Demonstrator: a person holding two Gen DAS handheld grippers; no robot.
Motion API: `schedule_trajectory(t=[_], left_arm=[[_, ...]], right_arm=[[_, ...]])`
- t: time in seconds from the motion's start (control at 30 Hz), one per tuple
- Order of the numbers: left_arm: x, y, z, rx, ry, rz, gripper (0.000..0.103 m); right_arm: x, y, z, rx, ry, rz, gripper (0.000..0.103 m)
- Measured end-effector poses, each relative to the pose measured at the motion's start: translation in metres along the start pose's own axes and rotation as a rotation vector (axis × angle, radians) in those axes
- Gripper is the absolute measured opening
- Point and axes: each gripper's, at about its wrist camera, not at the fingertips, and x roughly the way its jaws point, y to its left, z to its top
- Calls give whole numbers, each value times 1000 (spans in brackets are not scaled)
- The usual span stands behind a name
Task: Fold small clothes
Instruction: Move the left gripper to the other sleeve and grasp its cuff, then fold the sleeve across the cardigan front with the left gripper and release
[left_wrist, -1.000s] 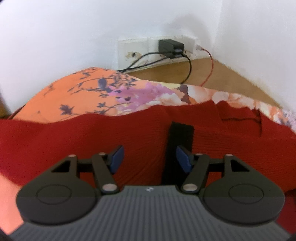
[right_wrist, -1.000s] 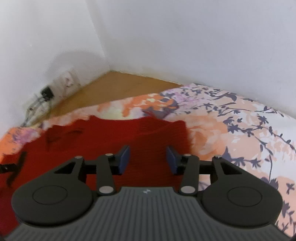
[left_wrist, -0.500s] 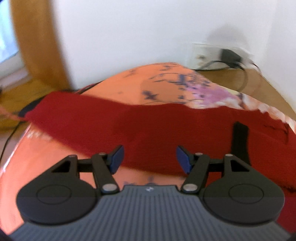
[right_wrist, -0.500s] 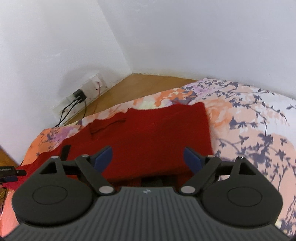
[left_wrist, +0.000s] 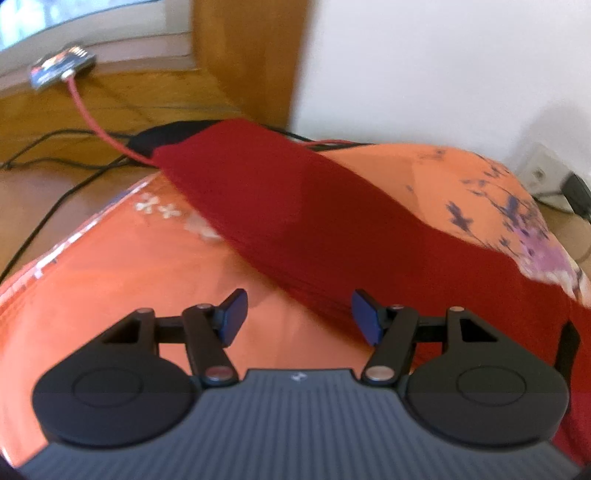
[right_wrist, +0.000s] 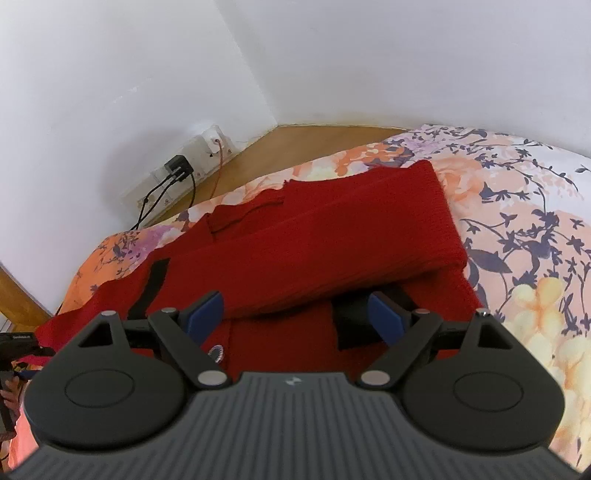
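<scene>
**A:** Both views swung since a second ago. Left gripper (left_wrist: 298, 314) has panned off the sweater's body, toward the window corner. Jaws wide apart, empty.

**B:** What lies ahead of it?

**A:** One sleeve (left_wrist: 280, 206) of the red knit sweater (right_wrist: 321, 243), stretched out flat across the bed (left_wrist: 110, 280), its cuff near the bed's far edge. Not yet folded in, by the look of it.

**B:** And on the right?

**A:** Right gripper (right_wrist: 295, 317) was narrower a second ago, low over the knit; now it has drawn back and up. Jaws spread, nothing between them. Other sleeve (right_wrist: 332, 258) lies folded diagonally over the body.

**B:** Meaning?

**A:** Likely the right-side fold is laid and released. Remaining sleeve seems next, left side. Black strap (right_wrist: 149, 288) on the garment; purpose unclear.
</scene>
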Motion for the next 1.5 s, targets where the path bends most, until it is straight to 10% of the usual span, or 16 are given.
schedule_trajectory(t=[0.47, 0.6, 1.5], left_arm=[[21, 28, 11, -111, -91, -112, 62], [15, 26, 10, -88, -140, -175, 16], [-100, -51, -4, 70, -361, -647, 13]], right_arm=[[-5, 17, -15, 5, -6, -35, 90], [-4, 22, -17, 3, -5, -39, 90], [-2, 38, -11, -52, -13, -32, 90]])
